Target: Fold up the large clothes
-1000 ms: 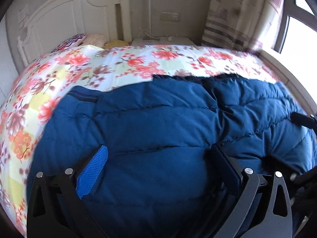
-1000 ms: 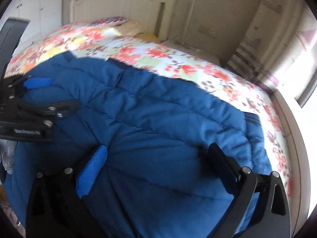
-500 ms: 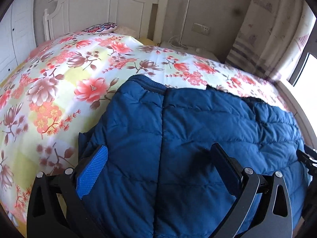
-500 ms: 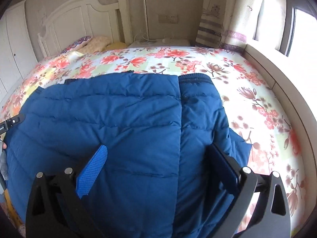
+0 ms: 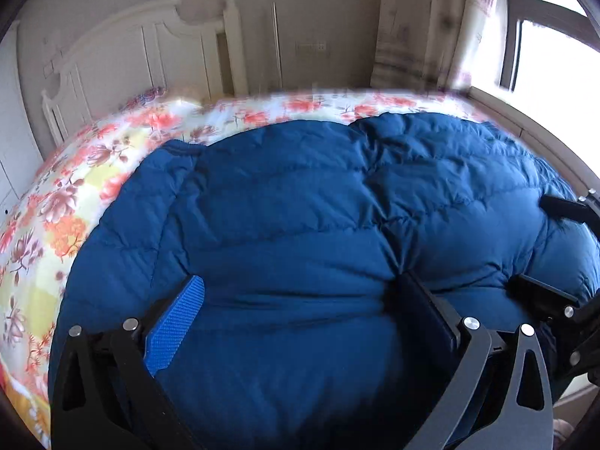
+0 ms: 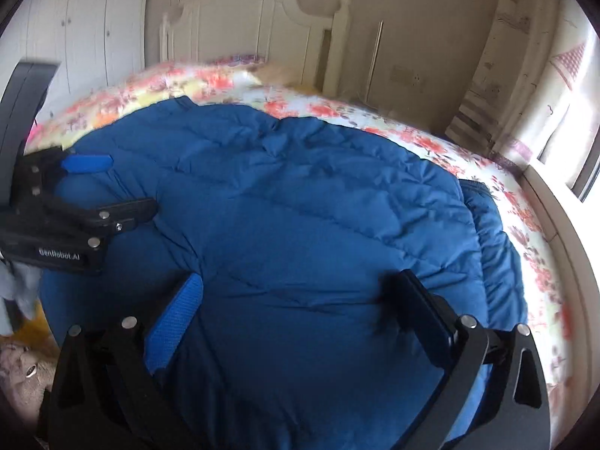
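A large blue quilted down jacket (image 5: 300, 225) is spread over the near part of a bed, where it fills most of both wrist views; its surface is puffed and creased along the stitched seams, and a darker ribbed edge (image 6: 476, 187) is seen at its far right side in the right wrist view. The garment is laid on a floral bedspread (image 5: 75, 195) printed with red, orange and brownish flowers on white and pale yellow, which is exposed to the left of and beyond the jacket. The left gripper (image 5: 300, 300) is held low over the near part of the jacket with its fingers spread wide; a blue ribbed pad (image 5: 176, 322) is seen on one finger and a dark pad on the other, and padded fabric bulges between them, though nothing is pinched. The right gripper (image 6: 300, 300) is likewise held over the jacket with its fingers spread wide and nothing clamped between them. In the right wrist view the left gripper is seen at the left edge, against the jacket's left side; in the left wrist view parts of the right gripper are seen at the right edge. Beyond the bed a white headboard (image 6: 240, 18) is set against a beige wall, a wall socket (image 6: 407, 75) is mounted to its right, and a patterned curtain (image 5: 412, 30) hangs beside a bright window (image 5: 555, 45) on the right.
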Demonstrator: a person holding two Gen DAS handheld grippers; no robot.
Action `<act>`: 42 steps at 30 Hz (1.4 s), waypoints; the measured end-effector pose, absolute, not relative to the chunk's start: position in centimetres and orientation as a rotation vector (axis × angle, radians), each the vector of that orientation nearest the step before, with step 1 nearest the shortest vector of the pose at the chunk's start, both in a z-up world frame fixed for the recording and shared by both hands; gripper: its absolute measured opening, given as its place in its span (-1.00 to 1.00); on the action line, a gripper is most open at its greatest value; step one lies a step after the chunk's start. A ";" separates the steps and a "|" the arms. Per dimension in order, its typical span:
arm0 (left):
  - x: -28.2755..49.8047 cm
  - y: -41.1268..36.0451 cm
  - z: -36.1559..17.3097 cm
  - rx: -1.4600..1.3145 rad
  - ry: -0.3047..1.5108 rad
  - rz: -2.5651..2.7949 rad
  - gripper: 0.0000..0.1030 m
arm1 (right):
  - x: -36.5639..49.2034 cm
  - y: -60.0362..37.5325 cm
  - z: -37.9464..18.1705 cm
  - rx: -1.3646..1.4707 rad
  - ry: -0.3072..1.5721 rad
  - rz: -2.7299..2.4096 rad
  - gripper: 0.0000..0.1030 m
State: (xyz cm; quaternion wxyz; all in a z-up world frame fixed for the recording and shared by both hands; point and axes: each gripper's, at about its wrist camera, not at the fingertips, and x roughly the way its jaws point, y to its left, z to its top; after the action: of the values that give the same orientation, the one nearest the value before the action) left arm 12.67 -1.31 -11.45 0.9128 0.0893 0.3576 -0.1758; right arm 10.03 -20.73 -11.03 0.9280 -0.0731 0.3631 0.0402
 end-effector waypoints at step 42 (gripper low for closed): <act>6.7 1.5 -11.3 0.201 0.719 -0.398 0.91 | 2.0 -23.3 -9.7 -0.119 0.691 0.061 0.94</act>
State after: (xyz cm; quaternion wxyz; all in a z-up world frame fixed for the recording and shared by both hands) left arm 6.71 1.54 -11.30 0.9118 0.0976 0.3490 -0.1931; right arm 1.95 -23.26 -9.74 0.9387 -0.0583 0.3385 0.0299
